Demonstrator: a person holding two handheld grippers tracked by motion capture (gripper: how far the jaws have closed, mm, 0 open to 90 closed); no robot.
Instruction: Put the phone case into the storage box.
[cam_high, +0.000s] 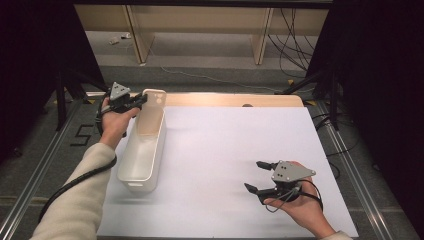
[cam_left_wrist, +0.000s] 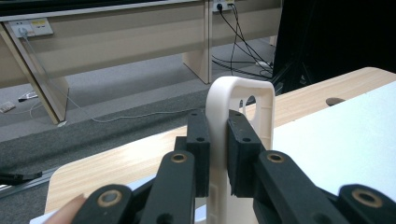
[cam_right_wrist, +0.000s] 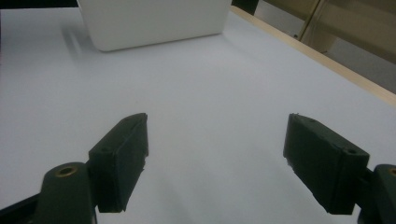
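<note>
At the left of the desk, on the edge of the white sheet, sits a long, narrow white plastic bin with its length running away from the person. Its far end is raised off the sheet while the near end rests on it, so it stands tilted. The left gripper has that far end: in the left gripper view its jaws are nearly closed and clamp the upright handle loop of the bin between their pads.

The bin looks empty, thin-walled and stiff, so it is probably light and will keep its shape, though the smooth plastic may slip and the long body will want to swing about a hold at one end. The handle wall is a sound place to pinch; a second hold at the near rim would likely steady it.

Toward the right, the right gripper rests low over the bare sheet, well apart from the bin, its jaws spread wide with nothing between them.
</note>
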